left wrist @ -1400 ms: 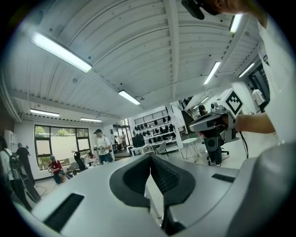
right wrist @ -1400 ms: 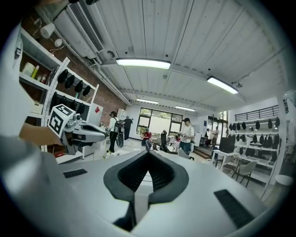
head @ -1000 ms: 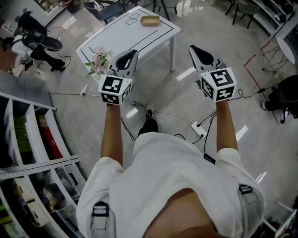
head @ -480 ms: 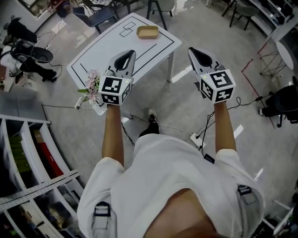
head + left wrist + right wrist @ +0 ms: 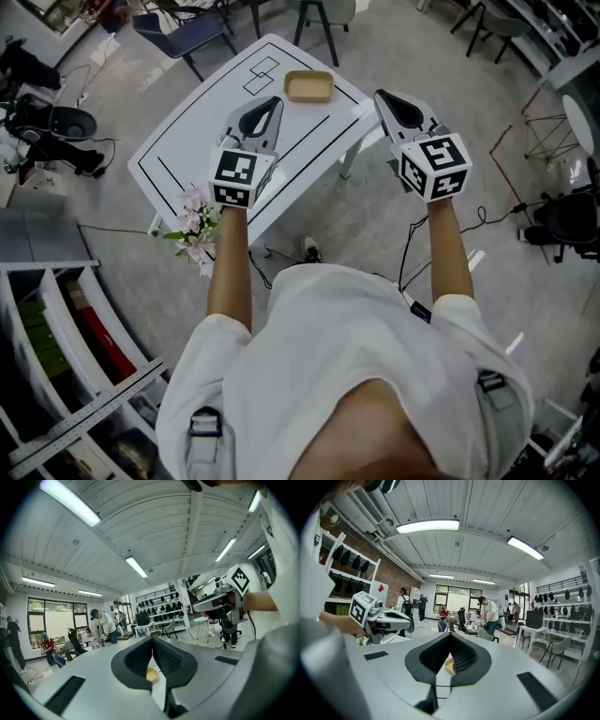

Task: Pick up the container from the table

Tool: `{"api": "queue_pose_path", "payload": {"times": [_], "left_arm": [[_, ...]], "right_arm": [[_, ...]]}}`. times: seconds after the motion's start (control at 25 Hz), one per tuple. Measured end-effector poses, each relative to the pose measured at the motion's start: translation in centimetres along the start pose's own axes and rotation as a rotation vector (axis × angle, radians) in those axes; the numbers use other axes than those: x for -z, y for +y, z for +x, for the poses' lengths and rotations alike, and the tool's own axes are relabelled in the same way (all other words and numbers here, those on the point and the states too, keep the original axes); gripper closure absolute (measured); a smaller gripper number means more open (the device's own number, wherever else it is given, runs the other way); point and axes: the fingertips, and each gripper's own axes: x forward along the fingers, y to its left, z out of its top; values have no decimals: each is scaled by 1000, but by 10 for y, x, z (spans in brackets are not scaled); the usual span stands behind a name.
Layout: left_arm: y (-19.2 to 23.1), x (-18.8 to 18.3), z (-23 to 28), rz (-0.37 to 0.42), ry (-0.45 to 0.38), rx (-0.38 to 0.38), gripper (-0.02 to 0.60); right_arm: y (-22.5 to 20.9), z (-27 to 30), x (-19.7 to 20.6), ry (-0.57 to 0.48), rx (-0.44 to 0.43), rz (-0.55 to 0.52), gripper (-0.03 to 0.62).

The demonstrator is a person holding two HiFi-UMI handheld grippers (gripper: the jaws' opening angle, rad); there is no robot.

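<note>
My left tongs (image 5: 270,103) and right tongs (image 5: 384,97) are both pinched together, holding nothing. The shallow tan rounded-rectangle container (image 5: 308,85) sits upper middle of the frame on the white, black-lined surface (image 5: 187,141), grey floor (image 5: 375,216) all around.

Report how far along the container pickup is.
Done: nothing yet. The tan container lies untouched on the white table. In hand: the approach, with the left tongs and right tongs held short of it, both shut and empty. Left: open one pair, lower it, grip the container and lift.
</note>
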Motion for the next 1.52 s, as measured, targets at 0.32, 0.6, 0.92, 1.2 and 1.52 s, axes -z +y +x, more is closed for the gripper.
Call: {"api": "queue_pose_path", "payload": {"times": [0.32, 0.6, 0.92, 1.2, 1.52], "left_arm": [[42, 36, 60, -55, 44, -4, 563], [49, 71, 96, -120, 130, -44, 563], [61, 131, 135, -248, 278, -204, 563], [59, 180, 151, -319, 378, -300, 563], [58, 221, 144, -400, 439, -373, 563]], "right_arm": [[-12, 70, 27, 112, -84, -71, 580], [-46, 131, 67, 244, -146, -91, 579], [-79, 215, 137, 391, -368, -116, 577], [-80, 262, 217, 516, -534, -170, 536], [-65, 290, 285, 638, -663, -311, 503]]}}
